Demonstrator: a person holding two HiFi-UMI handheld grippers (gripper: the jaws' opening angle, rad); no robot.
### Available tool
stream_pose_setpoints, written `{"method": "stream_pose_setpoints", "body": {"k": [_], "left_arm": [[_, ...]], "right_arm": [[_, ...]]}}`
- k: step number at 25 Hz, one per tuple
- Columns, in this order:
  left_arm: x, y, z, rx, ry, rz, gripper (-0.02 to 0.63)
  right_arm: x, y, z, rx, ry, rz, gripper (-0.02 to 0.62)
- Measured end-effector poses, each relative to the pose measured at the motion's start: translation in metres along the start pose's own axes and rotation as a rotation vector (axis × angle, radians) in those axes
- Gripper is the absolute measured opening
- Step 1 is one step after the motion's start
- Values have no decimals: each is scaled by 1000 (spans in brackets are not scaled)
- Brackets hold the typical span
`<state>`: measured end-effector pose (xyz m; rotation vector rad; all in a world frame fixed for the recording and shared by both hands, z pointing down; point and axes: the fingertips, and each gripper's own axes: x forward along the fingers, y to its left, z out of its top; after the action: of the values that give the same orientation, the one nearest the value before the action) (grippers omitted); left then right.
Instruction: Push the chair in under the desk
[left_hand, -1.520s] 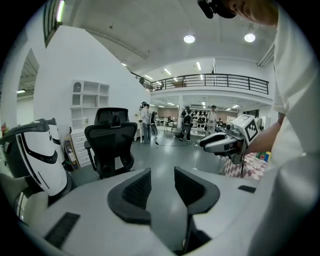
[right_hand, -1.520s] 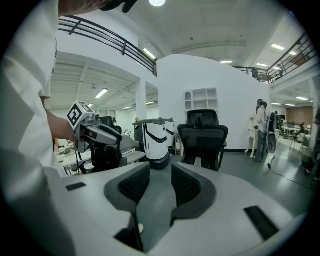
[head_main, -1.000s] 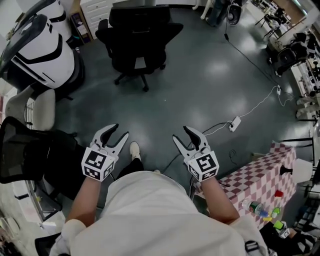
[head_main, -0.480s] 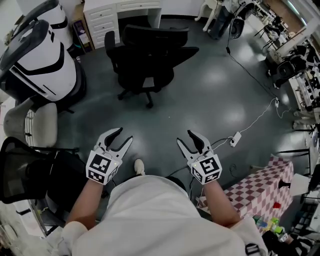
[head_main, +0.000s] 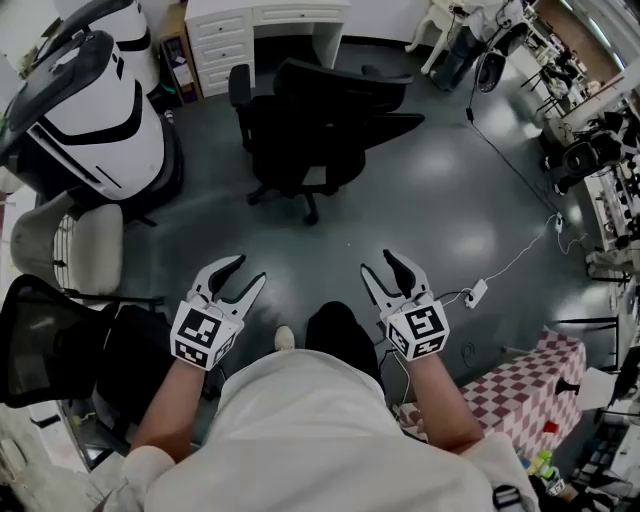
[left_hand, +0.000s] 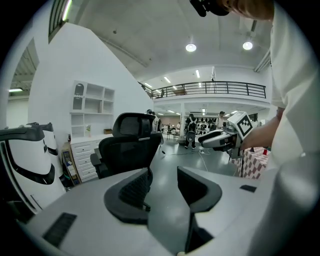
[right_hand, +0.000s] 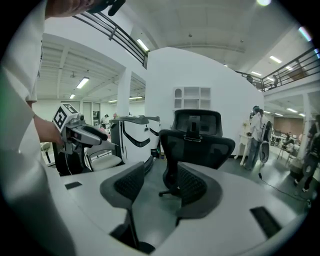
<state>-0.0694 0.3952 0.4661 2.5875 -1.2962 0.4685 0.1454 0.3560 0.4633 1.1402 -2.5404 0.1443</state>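
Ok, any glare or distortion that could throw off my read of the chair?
Head view: sharp, edges bowed, pale light reflections on the glossy floor right of the black chair. Left gripper view: heavy fisheye, dark corners, bright ceiling lamps. Right gripper view: same fisheye, black chair dark against the white wall.

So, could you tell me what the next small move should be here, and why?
Probably step forward and bring both grippers up toward the black chair's backrest. The left gripper and right gripper are open and empty, well short of the chair. It stands out in front of the white desk, not yet under it, with its backrest toward the person.
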Motion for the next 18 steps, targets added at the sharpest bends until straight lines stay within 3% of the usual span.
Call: {"method": "stream_pose_setpoints", "body": {"k": [10, 18], "left_arm": [[14, 44, -4, -28, 20, 49, 183], [53, 93, 18, -4, 27, 58, 183]], "right_arm": [[61, -28, 22, 30, -18, -4, 190], [125, -70, 40, 75, -42, -41, 190]]}}
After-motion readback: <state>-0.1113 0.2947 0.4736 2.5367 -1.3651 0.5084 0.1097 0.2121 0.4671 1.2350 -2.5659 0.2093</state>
